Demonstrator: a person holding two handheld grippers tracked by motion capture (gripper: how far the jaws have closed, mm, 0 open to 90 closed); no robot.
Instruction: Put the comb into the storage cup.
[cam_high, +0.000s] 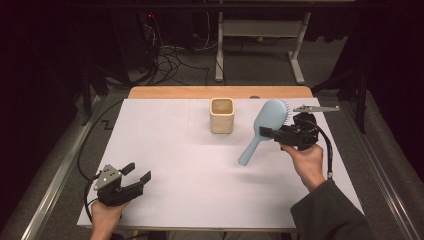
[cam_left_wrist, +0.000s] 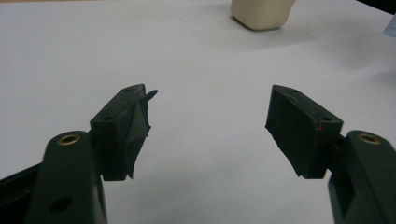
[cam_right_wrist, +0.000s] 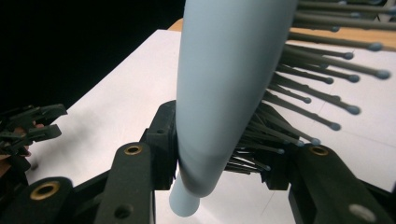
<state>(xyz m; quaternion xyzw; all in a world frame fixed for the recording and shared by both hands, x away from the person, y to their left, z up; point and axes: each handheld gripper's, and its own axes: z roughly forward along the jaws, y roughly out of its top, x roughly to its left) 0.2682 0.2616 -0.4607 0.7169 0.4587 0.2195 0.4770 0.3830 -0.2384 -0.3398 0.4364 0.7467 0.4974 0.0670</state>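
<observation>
At the lower left of the high view the left gripper (cam_high: 134, 176) rests low over the white table (cam_high: 165, 165) near its front edge, its jaws standing wide with nothing between them; the left gripper view confirms the gap, bare white surface showing between the two black pads. It looks to be waiting and takes no part in the carry.

Further up, right of centre, the right gripper (cam_high: 270, 133) is clamped on the light blue hairbrush (cam_high: 262, 127). It grips at the lower part of the brush head, one jaw on the smooth back and the other among the bristles, as the right gripper view shows. The brush is off the table and tilted, handle pointing down toward the lower left of the frame, head toward the upper right.

Just left of the brush head, at the upper middle, stands the cream square cup (cam_high: 221, 115), upright and open at the top.

The step in hand appears to be carrying the brush to the cup, though its exact height above the table is hard to judge. The next move likely calls for swinging the handle down to vertical, lining its tip over the cup mouth, then lowering before release.
</observation>
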